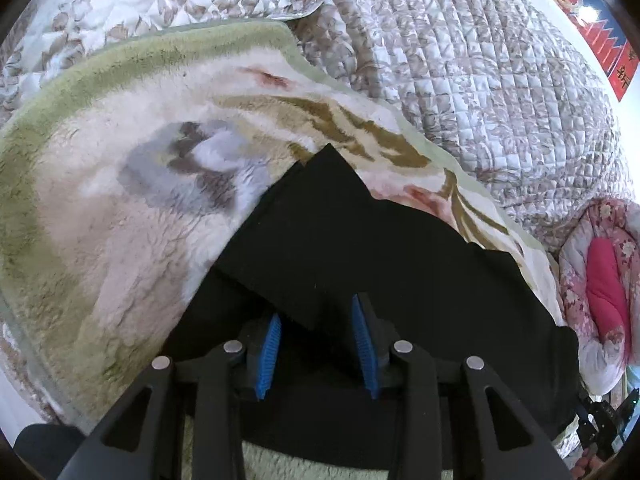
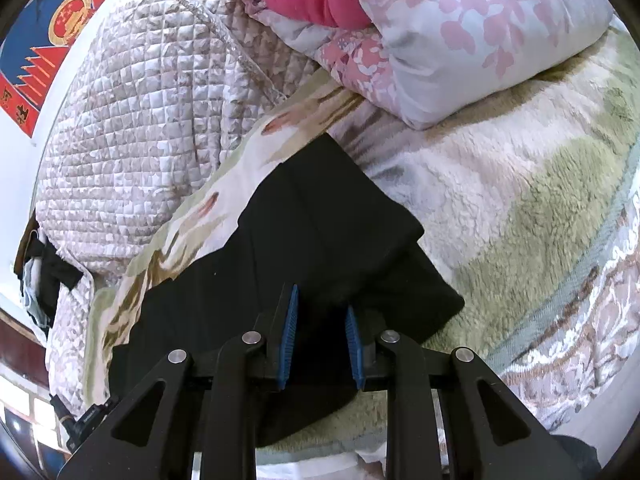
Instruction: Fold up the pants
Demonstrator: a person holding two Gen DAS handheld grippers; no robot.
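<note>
We see black pants (image 1: 360, 248) lying partly folded on a fleece blanket (image 1: 120, 208) with a green border and floral print, spread over a bed. In the left wrist view a folded layer of the pants comes to a point toward the blanket's far edge, and the rest spreads toward its near edge. The left gripper (image 1: 316, 312) hangs over that layer with its blue pads (image 1: 269, 354) apart; we see cloth between them, but no pad pressing on it, so we read it as released. The right gripper (image 2: 322, 304) stands over the other end of the pants (image 2: 320, 216), near the blanket's (image 2: 520, 208) near edge; its pads are close together with dark cloth between them, and we cannot tell whether they grip it. A quilted cover (image 1: 460, 80) borders the blanket's far edge; a pink floral duvet (image 2: 460, 32) lies on its corner.
</note>
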